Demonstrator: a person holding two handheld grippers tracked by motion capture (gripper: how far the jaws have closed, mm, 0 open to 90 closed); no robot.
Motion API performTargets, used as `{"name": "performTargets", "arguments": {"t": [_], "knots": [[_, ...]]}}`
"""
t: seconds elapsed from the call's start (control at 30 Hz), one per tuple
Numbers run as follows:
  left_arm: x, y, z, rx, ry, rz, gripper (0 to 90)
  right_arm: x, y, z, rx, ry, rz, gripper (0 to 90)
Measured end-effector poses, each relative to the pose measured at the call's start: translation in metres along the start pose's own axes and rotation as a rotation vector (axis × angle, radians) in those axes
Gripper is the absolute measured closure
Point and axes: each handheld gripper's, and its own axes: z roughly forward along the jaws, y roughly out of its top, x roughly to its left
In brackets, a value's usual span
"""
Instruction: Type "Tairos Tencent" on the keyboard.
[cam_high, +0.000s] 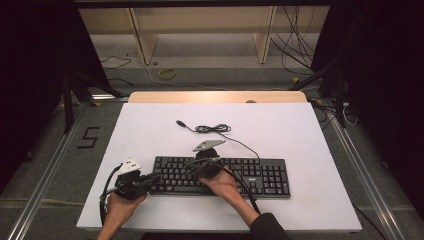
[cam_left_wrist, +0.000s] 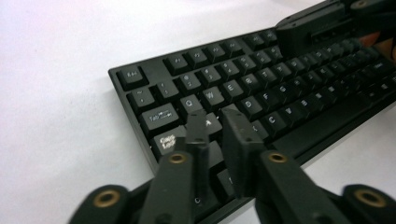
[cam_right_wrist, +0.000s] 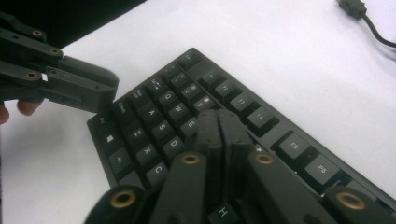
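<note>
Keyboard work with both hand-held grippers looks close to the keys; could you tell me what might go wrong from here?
1. The left hand-held gripper, nearly shut, sits over the A key and may press a neighbouring key too.
2. The shut right hand-held gripper could slip between keys on the keyboard.

One camera sits up high on the person's side and looks forward and down at the whole white surface (cam_high: 150, 130), from far off. Two more cameras ride on the tongs and look along the black jaws from very close. The left one faces the left end of the keyboard (cam_left_wrist: 261, 93) at a low slant. The right one looks down on those same keys. All three views share the keyboard's left end.
</note>
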Motion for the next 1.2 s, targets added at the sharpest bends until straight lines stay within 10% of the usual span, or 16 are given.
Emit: {"name": "performTargets", "arguments": {"t": [1.2], "knots": [[0.002, -0.003, 0.012, 0.084, 0.015, -0.016, 88.9, 0.004, -0.002, 0.016, 0.103, -0.066, -0.040, 90.0]]}}
